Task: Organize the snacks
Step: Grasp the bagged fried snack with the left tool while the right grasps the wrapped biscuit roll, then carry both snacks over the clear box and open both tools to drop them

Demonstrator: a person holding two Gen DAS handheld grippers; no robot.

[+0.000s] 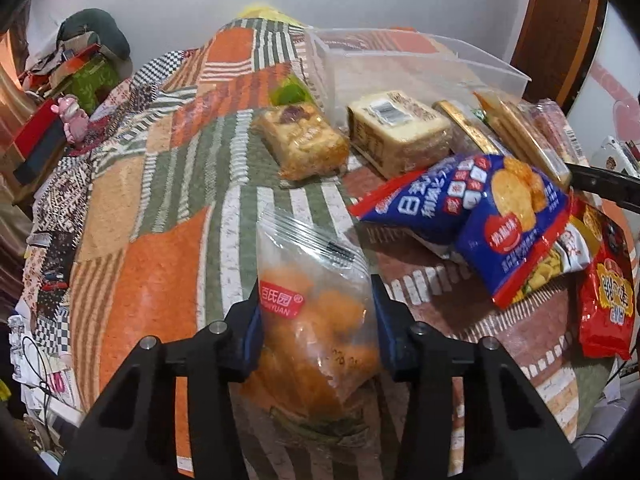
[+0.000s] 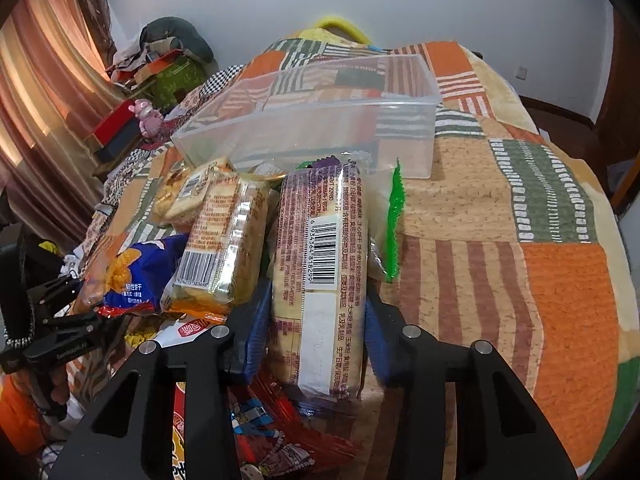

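Clear plastic wraps the orange bread bag [image 1: 316, 320] clamped between the 2 blue-padded fingers of the left gripper [image 1: 318, 320], near the front of a patchwork blanket [image 1: 160, 200] in orange, green and white. Farther off lie a wrapped cake slice [image 1: 304, 142] and a pale block-shaped cake [image 1: 400, 132], with a blue chip bag [image 1: 480, 216] and a red snack bag [image 1: 606, 300] to the right. On the other side, the right gripper [image 2: 316, 320] squeezes a long cracker pack [image 2: 316, 280] with its barcode facing up. Just left of it leans a yellow cracker pack [image 2: 224, 248]. Beyond the pile, a transparent bin [image 2: 312, 120] rests on the blanket.
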